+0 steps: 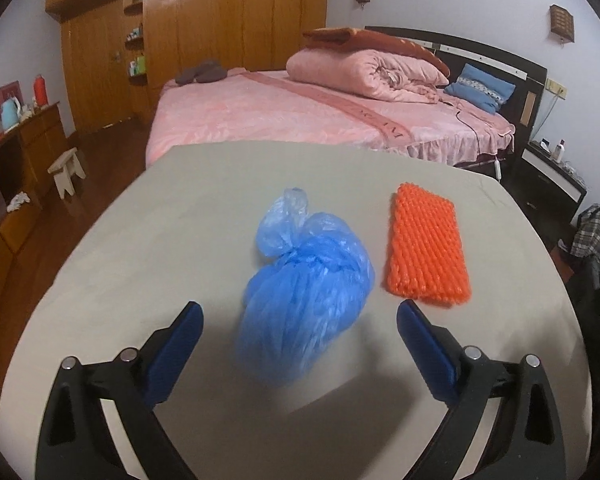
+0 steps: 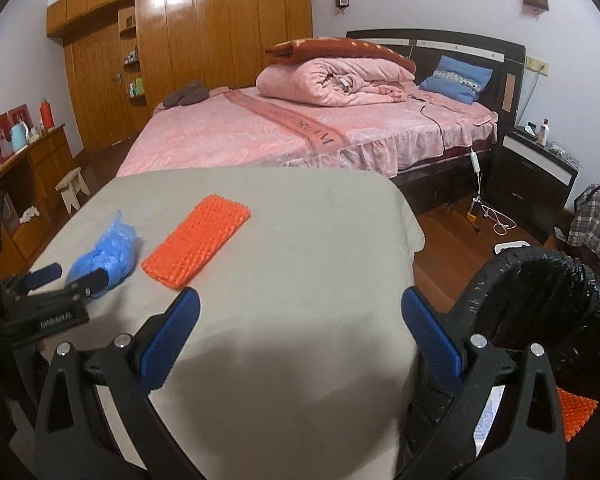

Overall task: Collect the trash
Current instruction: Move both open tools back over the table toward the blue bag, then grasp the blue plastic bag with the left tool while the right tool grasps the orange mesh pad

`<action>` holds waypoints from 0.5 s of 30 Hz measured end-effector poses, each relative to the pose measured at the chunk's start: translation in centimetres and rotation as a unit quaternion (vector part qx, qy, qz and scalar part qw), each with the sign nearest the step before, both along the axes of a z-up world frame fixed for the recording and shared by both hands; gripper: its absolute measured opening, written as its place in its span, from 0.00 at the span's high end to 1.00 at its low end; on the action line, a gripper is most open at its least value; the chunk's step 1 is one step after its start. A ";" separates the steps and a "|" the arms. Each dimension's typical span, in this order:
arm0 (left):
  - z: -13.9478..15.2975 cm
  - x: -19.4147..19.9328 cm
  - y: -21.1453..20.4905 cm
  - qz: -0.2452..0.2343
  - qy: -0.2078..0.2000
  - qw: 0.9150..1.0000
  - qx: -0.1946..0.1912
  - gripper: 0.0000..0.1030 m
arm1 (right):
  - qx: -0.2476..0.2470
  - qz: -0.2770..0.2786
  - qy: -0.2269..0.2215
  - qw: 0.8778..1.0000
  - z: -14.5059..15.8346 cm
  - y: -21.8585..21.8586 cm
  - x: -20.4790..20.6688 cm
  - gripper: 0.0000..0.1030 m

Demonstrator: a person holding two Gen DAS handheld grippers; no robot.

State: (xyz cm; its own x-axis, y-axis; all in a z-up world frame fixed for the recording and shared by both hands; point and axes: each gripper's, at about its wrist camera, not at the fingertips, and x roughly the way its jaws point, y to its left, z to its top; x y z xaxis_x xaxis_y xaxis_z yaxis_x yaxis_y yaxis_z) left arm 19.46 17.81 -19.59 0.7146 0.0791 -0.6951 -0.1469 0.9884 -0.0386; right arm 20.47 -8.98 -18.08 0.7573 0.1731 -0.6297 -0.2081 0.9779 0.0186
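A knotted blue plastic bag [image 1: 306, 292] lies on the grey table [image 1: 139, 248]. My left gripper [image 1: 300, 324] is open, its blue fingers on either side of the bag's near end, not touching it. An orange foam net [image 1: 426, 244] lies flat to the bag's right. In the right wrist view the bag [image 2: 107, 252], the net [image 2: 197, 240] and the left gripper [image 2: 69, 276] show at the left. My right gripper [image 2: 300, 312] is open and empty over the table's near right part. A bin lined with a black bag [image 2: 540, 300] stands beside the table's right edge, with another orange net [image 2: 576, 412] inside.
A pink bed [image 2: 300, 136] with a rolled quilt stands behind the table. A wooden wardrobe [image 2: 219, 40] lines the back wall. A sideboard [image 2: 31, 172] and a small stool [image 2: 72, 190] are at the left. A nightstand [image 2: 536, 184] and cables on the floor are at the right.
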 end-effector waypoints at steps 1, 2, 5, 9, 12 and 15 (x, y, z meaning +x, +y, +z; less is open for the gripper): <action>-0.1 0.4 0.0 -0.001 0.003 1.000 0.000 0.08 | -0.001 0.000 0.002 1.000 -0.3 0.1 0.1 0.05; -0.2 0.6 0.0 -0.002 0.006 1.000 0.000 0.08 | -0.001 0.001 0.004 1.000 -0.4 0.2 0.2 0.05; -0.8 1.5 0.0 -0.006 0.020 1.000 -0.004 0.12 | -0.002 0.003 0.009 1.000 -0.9 0.6 0.4 0.05; -1.6 2.4 0.1 -0.010 0.045 0.999 -0.017 0.25 | -0.005 0.009 0.012 1.000 -1.2 0.9 0.4 0.05; -2.0 2.5 0.2 -0.011 0.055 0.998 -0.018 0.37 | -0.006 0.009 0.015 1.000 -1.4 0.8 0.5 0.05; -1.8 2.2 0.2 -0.016 0.049 0.998 -0.023 0.43 | -0.007 0.009 0.018 1.000 -1.5 1.0 0.6 0.05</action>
